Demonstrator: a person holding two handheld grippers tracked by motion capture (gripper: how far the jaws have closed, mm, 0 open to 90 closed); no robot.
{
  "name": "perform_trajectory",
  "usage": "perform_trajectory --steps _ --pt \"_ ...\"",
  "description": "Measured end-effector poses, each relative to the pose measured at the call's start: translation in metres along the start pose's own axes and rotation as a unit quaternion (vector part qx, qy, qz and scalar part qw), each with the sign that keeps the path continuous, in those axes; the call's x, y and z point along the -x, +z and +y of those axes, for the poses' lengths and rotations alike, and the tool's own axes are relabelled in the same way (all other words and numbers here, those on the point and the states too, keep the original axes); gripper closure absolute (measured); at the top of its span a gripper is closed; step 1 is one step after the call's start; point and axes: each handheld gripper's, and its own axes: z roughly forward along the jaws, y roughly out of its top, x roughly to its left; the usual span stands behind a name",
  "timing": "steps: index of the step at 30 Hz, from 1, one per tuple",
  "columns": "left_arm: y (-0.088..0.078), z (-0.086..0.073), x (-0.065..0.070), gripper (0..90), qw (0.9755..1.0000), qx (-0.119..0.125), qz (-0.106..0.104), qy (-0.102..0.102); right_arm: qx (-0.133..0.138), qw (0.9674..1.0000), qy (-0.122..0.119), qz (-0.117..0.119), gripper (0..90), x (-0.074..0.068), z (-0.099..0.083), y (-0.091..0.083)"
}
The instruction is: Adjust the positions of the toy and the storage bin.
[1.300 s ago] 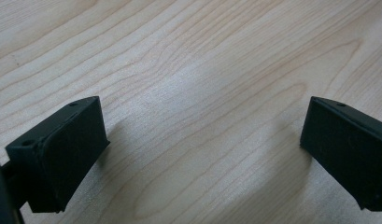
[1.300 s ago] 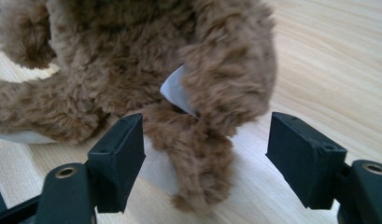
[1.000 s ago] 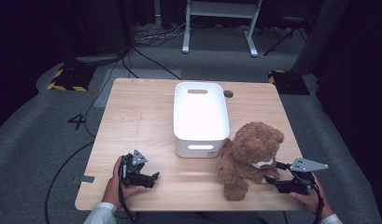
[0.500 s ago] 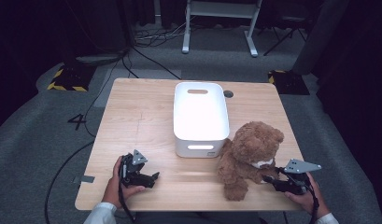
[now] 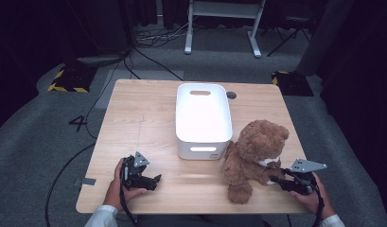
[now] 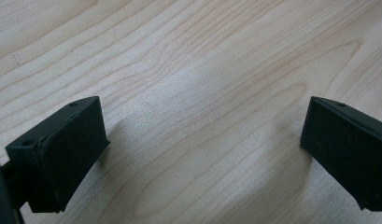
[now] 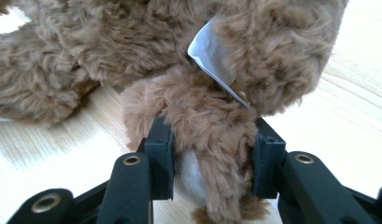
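Across the wooden tabletop [image 5: 134,118], the white bin [image 5: 203,120] stands at the middle, its long axis running near to far, and the brown teddy bear [image 5: 255,156] sits just beside its near right corner, seemingly touching it. Plush and shaggy, the bear has a paper tag at its neck and one limb stretched toward the near right edge. The right gripper [image 7: 212,158] has just been closing its fingers on that limb, and the pads now press into the fur from both sides. Lifting the bear into the bin would likely mean carrying it left and away. The left gripper [image 6: 202,154] rests well apart at the near left, fingers wide open over bare wood, holding nothing.
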Motion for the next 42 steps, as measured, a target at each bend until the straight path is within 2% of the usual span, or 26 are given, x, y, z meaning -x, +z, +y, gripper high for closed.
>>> perform_trajectory --steps 14,29,42 --pt "0.0002 0.0001 0.0005 0.6 1.0 0.001 0.001 -0.001 0.001 0.9999 -0.015 -0.003 57.5 -0.0016 0.0 0.0008" --pt "0.0003 0.0001 0.0005 0.5 1.0 0.001 0.001 -0.001 0.007 0.9994 -0.033 -0.002 38.5 -0.0047 -0.0003 0.0012" --pt "0.0002 0.0001 0.0006 0.6 1.0 0.001 0.001 -0.002 0.009 0.9995 -0.027 -0.012 26.5 -0.0054 0.001 -0.0057"
